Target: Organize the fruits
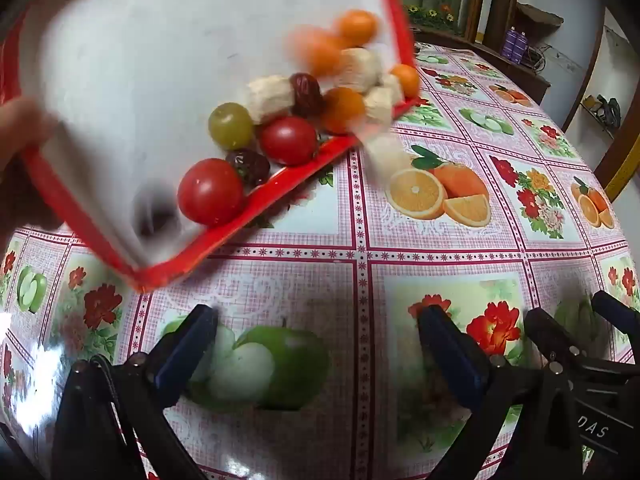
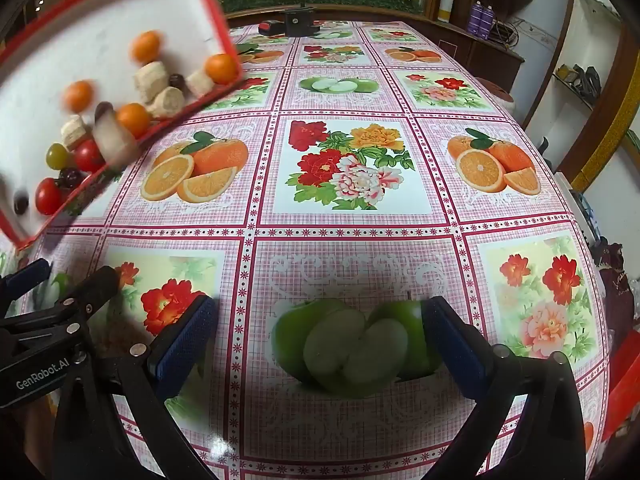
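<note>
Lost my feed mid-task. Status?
Both grippers, left and right, open, empty, low over table. Red tray tilted in a hand, fruit sliding toward its low edge.

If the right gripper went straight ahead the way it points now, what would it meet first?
Probably just the tablecloth: the right gripper is open and aimed at its printed green apples. The tilted red tray of fruit sits well off to its left, outside that line.

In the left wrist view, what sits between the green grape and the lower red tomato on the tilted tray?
A dark red date lies between the green grape and the lower tomato, against the tray's red rim; the left wrist view shows it.
</note>
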